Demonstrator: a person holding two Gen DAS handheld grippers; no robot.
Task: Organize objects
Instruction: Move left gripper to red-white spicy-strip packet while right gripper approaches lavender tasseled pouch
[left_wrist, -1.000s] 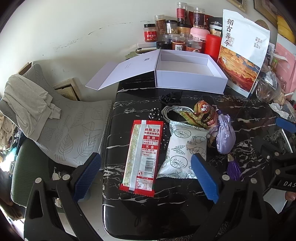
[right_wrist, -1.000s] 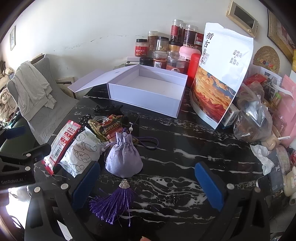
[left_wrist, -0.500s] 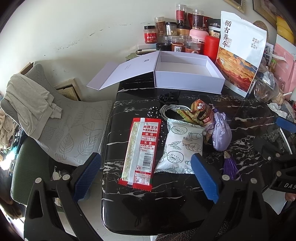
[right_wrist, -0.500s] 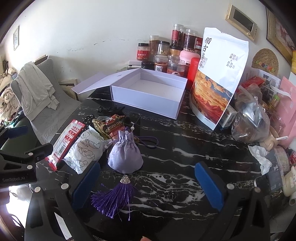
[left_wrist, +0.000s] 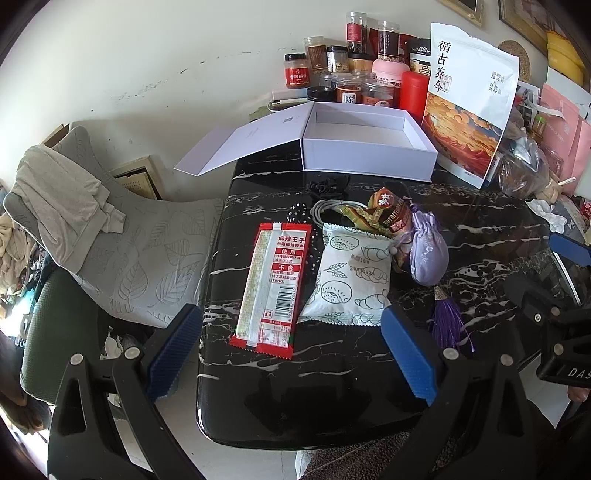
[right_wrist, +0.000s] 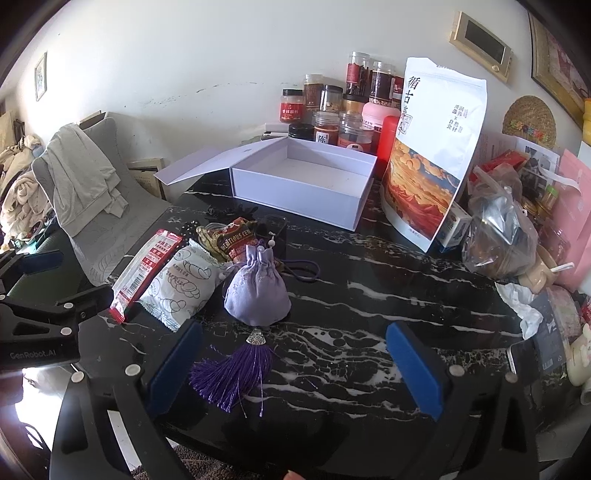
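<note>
On the black marble table (left_wrist: 480, 229) lie a red snack packet (left_wrist: 271, 284), a white patterned pouch (left_wrist: 351, 280), a brown snack bag (left_wrist: 391, 216), a lilac sachet (left_wrist: 428, 254) with a purple tassel (left_wrist: 447, 321), a coiled cable (left_wrist: 325, 210) and a black hair tie (left_wrist: 328, 184). An open white box (left_wrist: 365, 144) stands empty at the back. My left gripper (left_wrist: 291, 350) is open, above the table's near edge in front of the red packet. My right gripper (right_wrist: 295, 365) is open, near the tassel (right_wrist: 232, 373) of the sachet (right_wrist: 256, 291). The box (right_wrist: 303, 181) also shows there.
Jars (left_wrist: 351, 74) and a tall printed bag (left_wrist: 469, 107) stand behind the box. Bags and clutter (right_wrist: 517, 229) crowd the table's right side. A grey cushioned chair (left_wrist: 110, 236) with clothes sits left of the table.
Both grippers have drawn back a little from the table, so the objects look slightly farther. Nothing on the table has moved; both stay open.
</note>
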